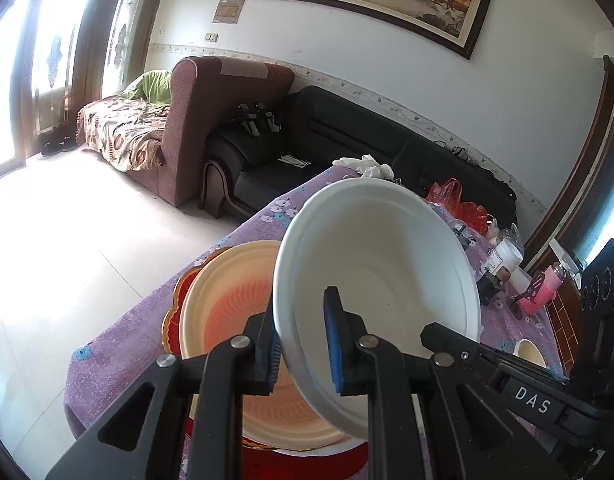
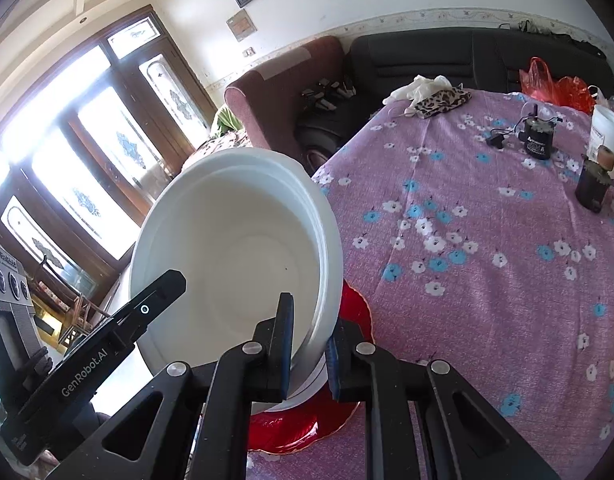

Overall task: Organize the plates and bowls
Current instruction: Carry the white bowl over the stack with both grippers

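A white bowl (image 1: 387, 264) is held tilted above the table by both grippers, each pinching its rim from an opposite side. My left gripper (image 1: 305, 350) is shut on the bowl's near rim. My right gripper (image 2: 309, 350) is shut on the same white bowl (image 2: 235, 256); its arm shows in the left wrist view (image 1: 507, 368). Under the bowl a cream bowl (image 1: 235, 304) sits on a red plate (image 1: 173, 320). The red plate (image 2: 307, 428) also shows below the bowl in the right wrist view.
The table has a purple flowered cloth (image 2: 487, 260). At its far side stand a white jar (image 2: 607, 132), a dark jar (image 2: 593, 188), a small black device (image 2: 539, 140), a red bag (image 2: 555, 84) and cloths (image 2: 431, 94). A cream cup (image 1: 529, 352) sits at the right. Sofas (image 1: 347, 140) stand beyond.
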Available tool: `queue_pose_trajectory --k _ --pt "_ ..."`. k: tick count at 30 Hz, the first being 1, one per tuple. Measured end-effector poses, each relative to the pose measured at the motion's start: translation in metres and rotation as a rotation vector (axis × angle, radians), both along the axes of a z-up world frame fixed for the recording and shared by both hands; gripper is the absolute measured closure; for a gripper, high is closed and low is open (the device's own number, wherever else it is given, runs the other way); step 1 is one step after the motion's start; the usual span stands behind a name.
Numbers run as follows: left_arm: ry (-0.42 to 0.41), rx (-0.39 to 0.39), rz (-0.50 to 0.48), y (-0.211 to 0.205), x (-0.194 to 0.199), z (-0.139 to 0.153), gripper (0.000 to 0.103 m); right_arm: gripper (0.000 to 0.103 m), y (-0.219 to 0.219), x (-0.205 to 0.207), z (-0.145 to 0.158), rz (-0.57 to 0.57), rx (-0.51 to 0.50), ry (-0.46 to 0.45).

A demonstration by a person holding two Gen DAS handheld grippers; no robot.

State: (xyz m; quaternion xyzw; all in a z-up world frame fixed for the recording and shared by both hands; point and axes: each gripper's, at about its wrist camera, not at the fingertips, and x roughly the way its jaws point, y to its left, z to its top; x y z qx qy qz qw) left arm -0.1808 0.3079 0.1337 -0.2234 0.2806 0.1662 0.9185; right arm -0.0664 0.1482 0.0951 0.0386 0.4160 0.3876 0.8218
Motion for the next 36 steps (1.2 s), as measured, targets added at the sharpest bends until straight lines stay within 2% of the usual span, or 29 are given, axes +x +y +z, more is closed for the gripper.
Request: queue_pose_trajectory --k 6,10,14,21,26,29,31,32,33,35,36 --pt "-0.018 -0.014 0.007 0.006 -0.01 0.006 0.086 0.086 0.01 -0.002 0.002 0.015 -0.007 -0.003" --pt "-0.04 0.011 0.019 0.004 -0.021 0.016 0.079 0.086 0.017 -0.004 0.007 0.043 -0.002 0.002" --pt "-0.044 0.01 0.037 0.009 -0.03 0.018 0.079 0.086 0.026 -0.01 0.012 0.069 -0.009 -0.011" --pt "0.008 -0.035 0.051 0.021 -0.025 0.001 0.079 0.086 0.041 -0.012 0.007 0.083 -0.041 -0.013" --pt "0.034 -0.065 0.049 0.024 -0.022 -0.008 0.078 0.086 0.043 -0.006 -0.005 0.078 -0.057 0.018" --pt "0.031 -0.059 0.064 0.026 -0.024 -0.007 0.06 0.086 0.043 -0.006 -0.007 0.065 -0.064 0.008" --pt "0.018 -0.051 0.077 0.026 -0.028 -0.005 0.045 0.081 0.044 -0.008 -0.006 0.054 -0.08 -0.019" --pt "0.011 -0.047 0.08 0.027 -0.029 -0.003 0.043 0.071 0.044 -0.009 -0.005 0.045 -0.089 -0.033" --pt "0.005 -0.042 0.083 0.026 -0.031 -0.001 0.041 0.056 0.044 -0.01 -0.005 0.036 -0.097 -0.045" --pt "-0.004 -0.038 0.084 0.026 -0.033 0.002 0.037 0.039 0.042 -0.009 -0.005 0.018 -0.087 -0.053" --pt "-0.01 -0.039 0.084 0.026 -0.034 0.003 0.036 0.038 0.039 -0.009 -0.005 0.012 -0.076 -0.051"
